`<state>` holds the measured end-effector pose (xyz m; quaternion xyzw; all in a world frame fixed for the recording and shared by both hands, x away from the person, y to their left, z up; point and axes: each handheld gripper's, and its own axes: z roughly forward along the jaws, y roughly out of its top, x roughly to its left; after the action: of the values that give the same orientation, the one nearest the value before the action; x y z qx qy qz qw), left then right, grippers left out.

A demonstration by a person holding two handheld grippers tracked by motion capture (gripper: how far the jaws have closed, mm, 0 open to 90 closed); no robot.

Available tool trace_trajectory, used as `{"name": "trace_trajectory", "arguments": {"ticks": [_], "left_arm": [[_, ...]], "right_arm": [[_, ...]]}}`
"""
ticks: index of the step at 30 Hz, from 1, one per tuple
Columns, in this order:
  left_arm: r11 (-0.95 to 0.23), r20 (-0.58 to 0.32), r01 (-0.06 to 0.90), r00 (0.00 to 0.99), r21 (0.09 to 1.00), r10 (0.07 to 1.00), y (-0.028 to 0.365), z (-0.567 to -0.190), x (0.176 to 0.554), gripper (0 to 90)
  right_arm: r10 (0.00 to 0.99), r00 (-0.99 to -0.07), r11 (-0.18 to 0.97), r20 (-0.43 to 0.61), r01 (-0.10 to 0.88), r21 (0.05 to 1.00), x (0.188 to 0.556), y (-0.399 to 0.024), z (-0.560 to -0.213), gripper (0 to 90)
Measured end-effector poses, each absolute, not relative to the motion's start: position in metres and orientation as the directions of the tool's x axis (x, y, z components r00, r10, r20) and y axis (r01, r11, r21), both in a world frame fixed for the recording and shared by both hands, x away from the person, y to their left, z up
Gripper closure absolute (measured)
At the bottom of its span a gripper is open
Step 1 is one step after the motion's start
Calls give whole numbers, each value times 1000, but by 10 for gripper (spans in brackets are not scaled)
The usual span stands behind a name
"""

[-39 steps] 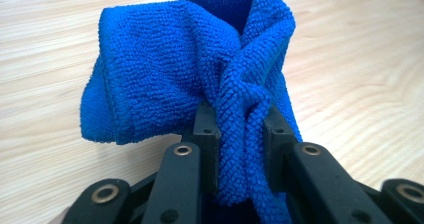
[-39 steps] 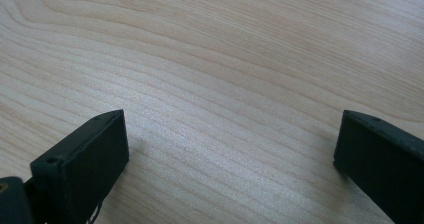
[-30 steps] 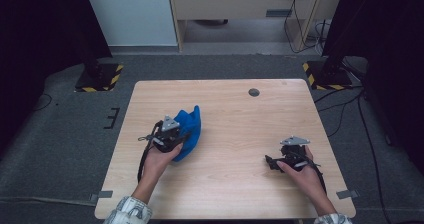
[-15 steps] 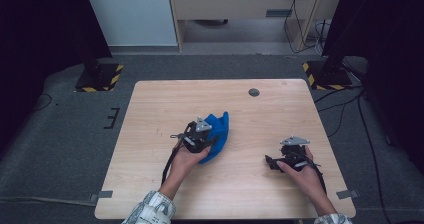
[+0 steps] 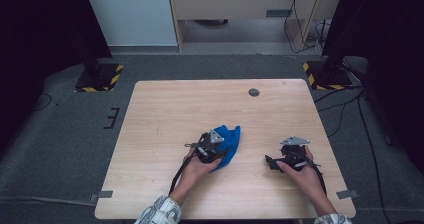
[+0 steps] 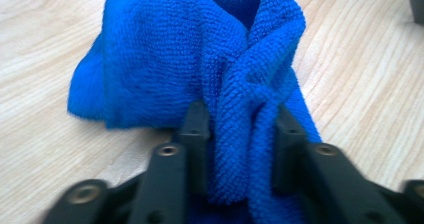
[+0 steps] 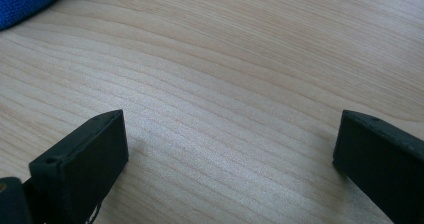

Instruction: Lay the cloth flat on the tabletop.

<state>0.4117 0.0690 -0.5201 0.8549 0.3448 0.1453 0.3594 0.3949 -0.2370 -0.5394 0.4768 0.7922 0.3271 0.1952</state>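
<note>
Blue cloth carried to mid-table as the left gripper's hold loosens

Nearest the table's front edge, the person's right gripper [image 5: 272,161] rests on the wood where it was a second ago, its jaws wide apart over bare grain with nothing between them. Just beyond, the left gripper [image 5: 216,145] has travelled rightward from the left part of the table [image 5: 165,104] toward its middle, bringing the blue cloth [image 6: 210,69] with it. Its jaws have just been opening: a bunched fold of the terry lies between them, and whether the pads are pressing on it cannot be told, while the rest of the cloth slumps onto the tabletop ahead. That reads as a set-down nearly done, the cloth placed near the centre within the waiting gripper's reach. Farther off, a small dark disc [image 5: 254,92] sits by the far edge.
</note>
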Motion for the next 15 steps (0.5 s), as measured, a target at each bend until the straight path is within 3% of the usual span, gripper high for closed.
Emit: {"name": "trace_trajectory", "arguments": {"ticks": [1,5,11,13,15], "left_arm": [[-474,-13,486,708,734,706,73,-515,411,414],[-433,-37,470,710,769,703,81,-503,406,306],[-367,-45,417,708,832,704,109,-472,395,302],[-353,-48,412,704,840,709,119,-467,392,306],[-348,-41,411,693,843,719,131,-465,390,307]], "right_arm": [[882,-470,332,3,627,705,395,-237,-539,19],[870,-493,347,2,616,707,394,-236,-537,88],[844,-537,366,-3,570,736,391,-227,-527,144],[829,-559,361,8,546,756,390,-217,-520,224],[824,-567,368,5,542,756,389,-214,-518,239]]}}
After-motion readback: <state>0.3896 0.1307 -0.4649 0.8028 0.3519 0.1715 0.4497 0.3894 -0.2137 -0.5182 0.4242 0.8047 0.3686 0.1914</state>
